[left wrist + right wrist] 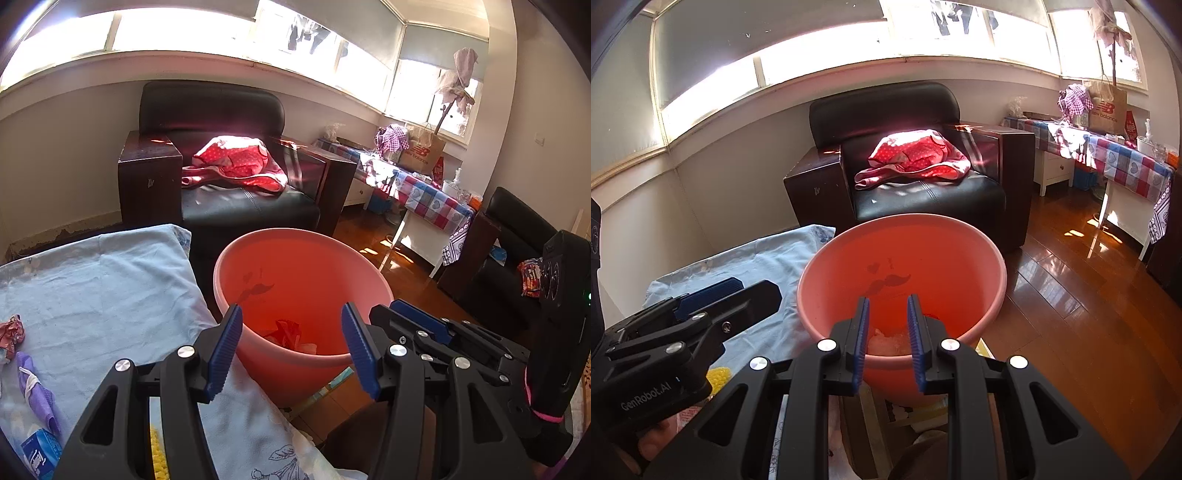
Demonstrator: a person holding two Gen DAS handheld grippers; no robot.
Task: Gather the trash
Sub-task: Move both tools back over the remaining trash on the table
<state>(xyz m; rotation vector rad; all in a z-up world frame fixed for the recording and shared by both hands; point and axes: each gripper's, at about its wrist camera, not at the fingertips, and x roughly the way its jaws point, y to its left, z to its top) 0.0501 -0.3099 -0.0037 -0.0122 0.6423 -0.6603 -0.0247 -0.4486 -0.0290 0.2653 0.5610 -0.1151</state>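
Note:
A pink bin [303,236] stands on the floor beside a bed with a light blue sheet [110,280]. Crumpled red trash [284,330] lies at the bin's bottom. My left gripper [291,349] hangs open over the bin's near rim with nothing between its pads. Beside it, my right gripper [888,343] is over the same bin [901,225], its jaws a narrow gap apart and empty. On the sheet at left lie a crumpled red-and-white wrapper [13,332], a purple scrap [35,387] and a blue tissue pack [38,450]. Each gripper shows in the other's view: right [384,307], left [757,290].
A black armchair [229,206] with a red dotted cloth [236,162] stands behind the bin. At the right are a table with a checked cloth [424,188], a brown paper bag [423,151] and shiny wooden floor [1071,295]. Something yellow [718,376] lies under the left gripper.

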